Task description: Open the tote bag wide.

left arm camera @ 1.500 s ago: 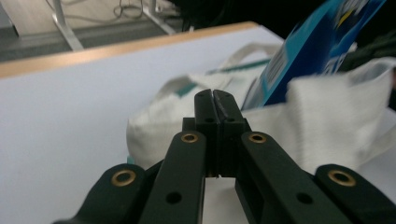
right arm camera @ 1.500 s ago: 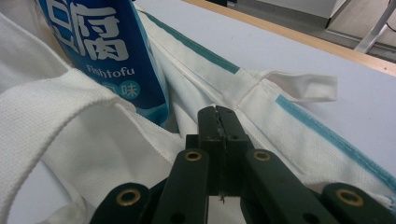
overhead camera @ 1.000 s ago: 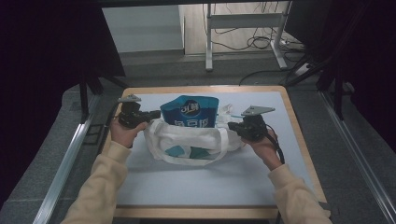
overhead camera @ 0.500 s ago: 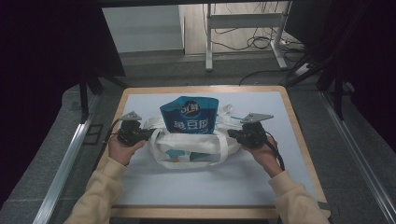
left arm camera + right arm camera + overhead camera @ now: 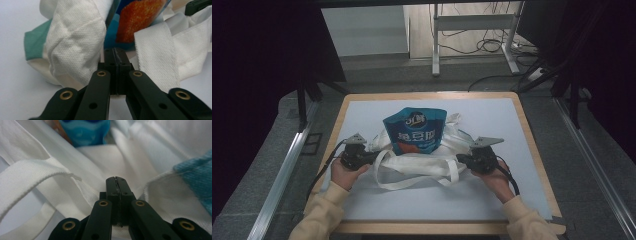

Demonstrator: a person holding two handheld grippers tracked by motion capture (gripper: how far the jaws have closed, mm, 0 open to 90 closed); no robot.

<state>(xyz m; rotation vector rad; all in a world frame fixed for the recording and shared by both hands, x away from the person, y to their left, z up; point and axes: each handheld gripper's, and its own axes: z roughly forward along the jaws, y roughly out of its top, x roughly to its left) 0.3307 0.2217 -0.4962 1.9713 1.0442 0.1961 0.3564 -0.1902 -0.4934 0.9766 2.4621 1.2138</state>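
Note:
A white cloth tote bag (image 5: 422,167) lies slumped on the white mat, its straps looped toward the front. A blue snack pouch (image 5: 414,131) stands out of its far side. My left gripper (image 5: 371,159) is at the bag's left edge and my right gripper (image 5: 460,159) at its right edge. In the left gripper view the jaws (image 5: 115,51) are pressed together with a sliver of white cloth (image 5: 77,37) caught between them; the pouch (image 5: 140,20) is just beyond. In the right gripper view the jaws (image 5: 116,180) are likewise shut on bag cloth (image 5: 105,157), below the pouch (image 5: 85,130).
The white mat (image 5: 492,120) covers a wooden-rimmed table (image 5: 539,160). A metal rail (image 5: 277,185) runs along the left and another along the right. Desk legs and cables (image 5: 472,30) stand on the floor behind. A teal patch (image 5: 33,45) marks the bag.
Both hands have come down and toward the front edge with the bag. The bag has sagged flat onto the mat, and more of the pouch now shows above it.

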